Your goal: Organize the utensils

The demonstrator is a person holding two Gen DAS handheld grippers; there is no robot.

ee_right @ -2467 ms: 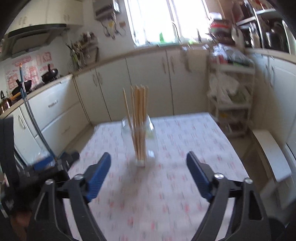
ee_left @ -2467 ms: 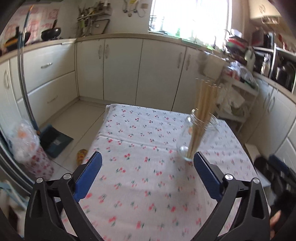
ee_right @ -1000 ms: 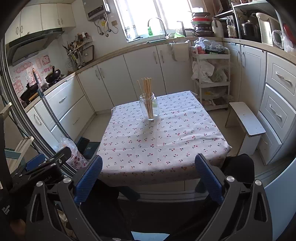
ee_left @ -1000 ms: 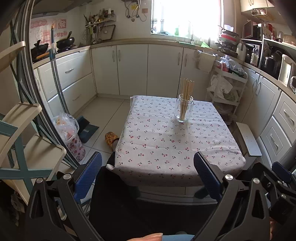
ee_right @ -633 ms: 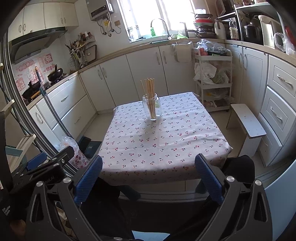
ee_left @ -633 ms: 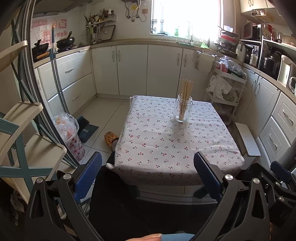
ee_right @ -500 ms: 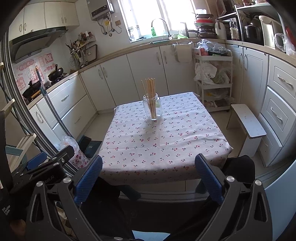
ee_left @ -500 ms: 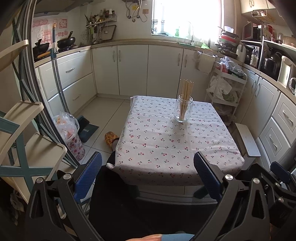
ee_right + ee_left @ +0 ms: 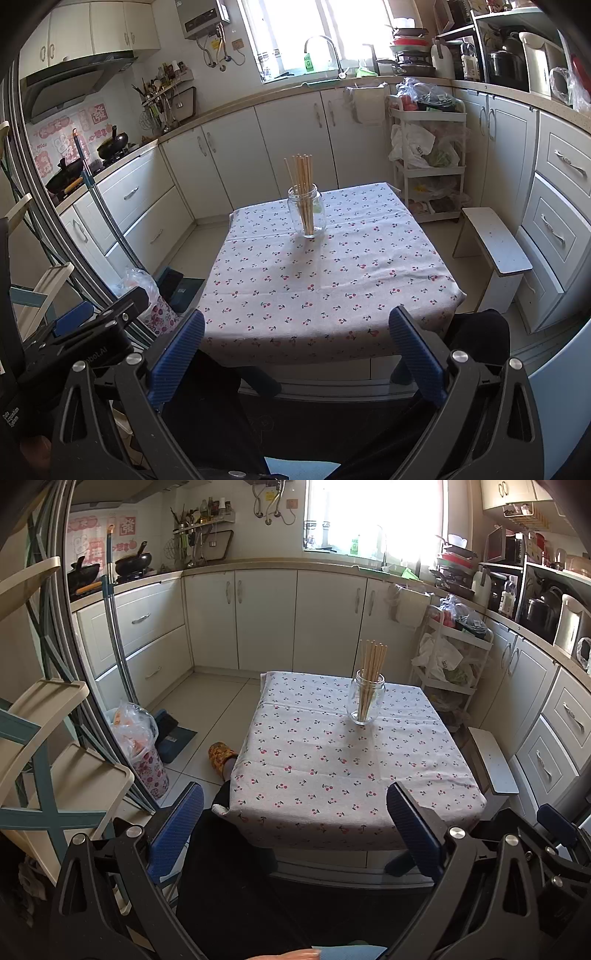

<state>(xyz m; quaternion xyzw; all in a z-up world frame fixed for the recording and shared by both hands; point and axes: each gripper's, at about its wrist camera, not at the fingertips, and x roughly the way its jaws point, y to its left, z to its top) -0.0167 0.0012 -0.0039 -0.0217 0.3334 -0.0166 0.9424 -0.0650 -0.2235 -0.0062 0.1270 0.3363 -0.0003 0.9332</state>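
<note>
Both hand-held grippers (image 9: 295, 823) (image 9: 295, 343) have retreated far from the jar (image 9: 366, 701).

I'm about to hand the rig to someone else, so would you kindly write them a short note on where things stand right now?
Left gripper: open, empty, held back from the table's near edge.
Right gripper: open, empty, likewise short of the table.
Chopsticks: all bundled upright in the glass jar, which stands on the far half of the cherry-print tablecloth.
Done: the chopsticks are in the jar; no other utensils show on the cloth.
Left: nothing obvious on the table; I cannot tell from these views whether more utensils wait elsewhere, so check before closing out.
</note>
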